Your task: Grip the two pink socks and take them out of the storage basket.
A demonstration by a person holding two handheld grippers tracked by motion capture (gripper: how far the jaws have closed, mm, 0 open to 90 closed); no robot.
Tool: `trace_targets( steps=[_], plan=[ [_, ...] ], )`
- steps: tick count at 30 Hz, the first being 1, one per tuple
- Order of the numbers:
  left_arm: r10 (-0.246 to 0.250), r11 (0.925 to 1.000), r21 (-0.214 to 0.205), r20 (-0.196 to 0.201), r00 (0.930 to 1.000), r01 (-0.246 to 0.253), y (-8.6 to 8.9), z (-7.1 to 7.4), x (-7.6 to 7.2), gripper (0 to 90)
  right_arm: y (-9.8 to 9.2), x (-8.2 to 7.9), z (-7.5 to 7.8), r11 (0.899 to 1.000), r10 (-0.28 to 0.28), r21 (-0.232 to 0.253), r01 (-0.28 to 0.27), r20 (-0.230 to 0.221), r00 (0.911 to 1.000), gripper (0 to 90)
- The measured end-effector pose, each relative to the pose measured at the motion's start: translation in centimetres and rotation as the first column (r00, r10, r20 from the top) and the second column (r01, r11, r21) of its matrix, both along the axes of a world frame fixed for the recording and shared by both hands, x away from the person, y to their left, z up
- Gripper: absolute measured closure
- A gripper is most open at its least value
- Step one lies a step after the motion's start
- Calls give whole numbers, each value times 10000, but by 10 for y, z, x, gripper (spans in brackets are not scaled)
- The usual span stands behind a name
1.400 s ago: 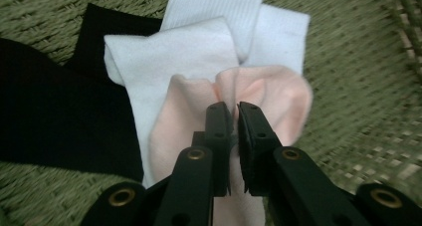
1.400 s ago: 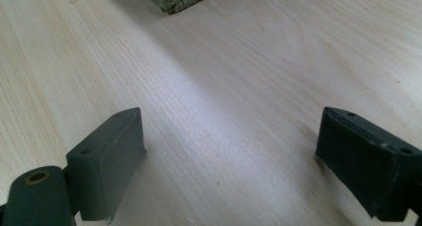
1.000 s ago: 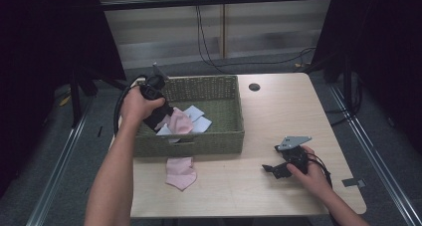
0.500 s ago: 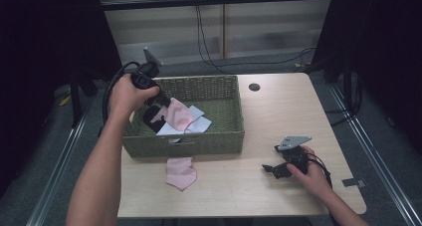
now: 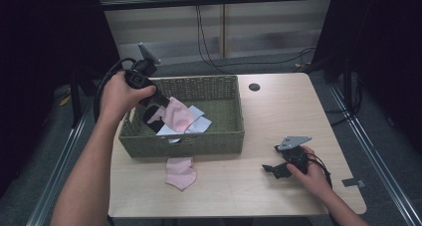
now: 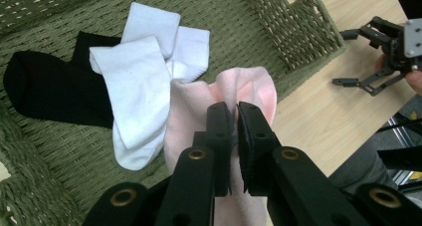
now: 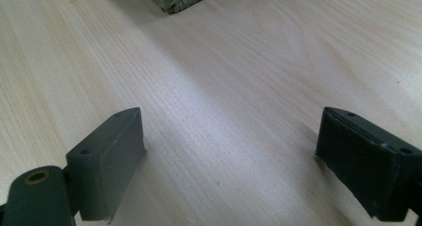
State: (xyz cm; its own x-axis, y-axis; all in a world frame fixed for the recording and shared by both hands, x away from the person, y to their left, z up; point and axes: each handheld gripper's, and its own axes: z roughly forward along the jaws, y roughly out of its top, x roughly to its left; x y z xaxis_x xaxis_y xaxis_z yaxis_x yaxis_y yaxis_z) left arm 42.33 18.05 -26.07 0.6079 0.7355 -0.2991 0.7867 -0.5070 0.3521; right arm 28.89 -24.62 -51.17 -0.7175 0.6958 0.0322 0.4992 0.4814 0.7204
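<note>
my left gripper (image 6: pixel 234 111) is clamped on a pink sock (image 6: pixel 244 89), jaws pinched together with the fabric between them, held over the inside of the green wicker basket (image 5: pixel 199 141). in the high view the left hand (image 5: pixel 119 94) holds that gripper above the basket's left end, and the pink sock (image 5: pixel 176 114) drapes down onto the pile inside. under it in the left gripper view i see white socks (image 6: pixel 144 81) overlapping each other and a black sock (image 6: pixel 50 89) on the woven floor. a second pink sock (image 5: pixel 180 172) lies on the wooden table (image 5: pixel 278 111) just in front of the basket's near wall. my right gripper (image 5: pixel 274 170) rests low on the table, well to the right of the basket, its jaws spread wide over bare wood, holding nothing.
</note>
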Motion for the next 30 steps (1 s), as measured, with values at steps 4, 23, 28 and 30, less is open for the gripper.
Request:
trace_targets(
  steps=[4,23,28,30],
  plan=[
    [-124,9999,-109,123,9998,125,0,4,-8,843,0,0,0,10000,-2,2,2,3,10000,108],
    [-498,9979,-413,27,9988,499,2,-2,-34,843,0,0,0,10000,-4,3,4,0,10000,108],
    [-658,9961,-577,82,9978,662,2,-13,-46,843,0,0,0,10000,10,-3,-10,20,10000,108],
    [-702,9957,-597,107,9975,707,1,-20,-53,843,0,0,0,10000,-4,4,4,5,10000,108]
  ],
)
